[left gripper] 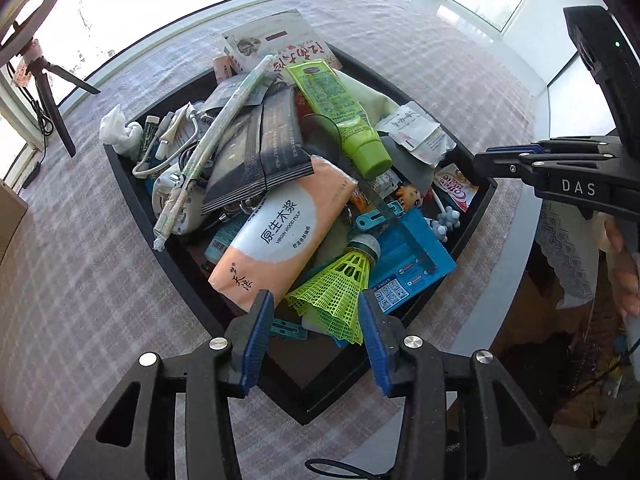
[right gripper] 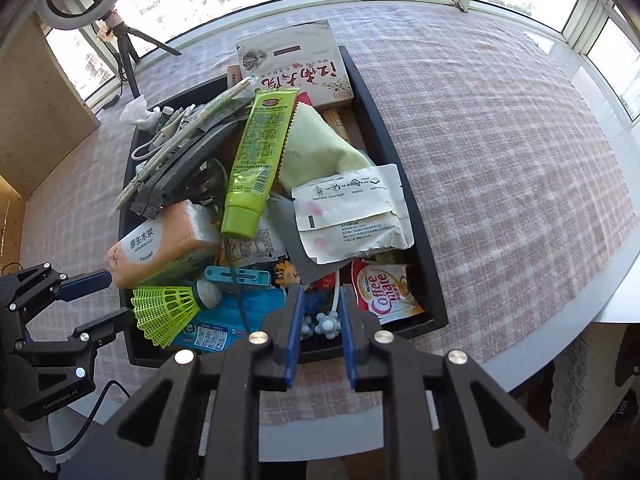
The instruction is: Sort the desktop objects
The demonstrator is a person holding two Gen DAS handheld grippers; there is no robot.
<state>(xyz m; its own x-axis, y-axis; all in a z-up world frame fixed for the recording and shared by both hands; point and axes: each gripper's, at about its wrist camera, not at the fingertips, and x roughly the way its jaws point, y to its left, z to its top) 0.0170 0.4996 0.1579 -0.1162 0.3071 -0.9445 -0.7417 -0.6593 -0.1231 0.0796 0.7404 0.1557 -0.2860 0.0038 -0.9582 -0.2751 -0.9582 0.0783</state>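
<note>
Left wrist view: we hold the left gripper [left gripper: 316, 316] over the near corner of a black rectangular tray [left gripper: 180, 264], jaws apart and empty. Listed between and just beyond the blue pads: a yellow-green plastic mesh shuttlecock [left gripper: 340, 292], untouched, lying against a peach tissue pack [left gripper: 280, 236]. Further in: a lime-green squeeze tube [left gripper: 340, 108], a stack of dark foil sachets [left gripper: 264, 148], a blue toothed card [left gripper: 412, 256]. The right gripper [left gripper: 486, 160] shows at the tray's right side, its jaws seen edge-on. Tray stands on a pink checked tablecloth [left gripper: 80, 280].

Right wrist view: our right gripper [right gripper: 320, 300] has jaws slightly parted, nothing pinched; a small pale blue-white flower-shaped trinket [right gripper: 328, 325] lies on the tray floor between the pads. Beside it: a Coffee-mate sachet [right gripper: 388, 292], a crumpled white paper packet [right gripper: 352, 212].
</note>
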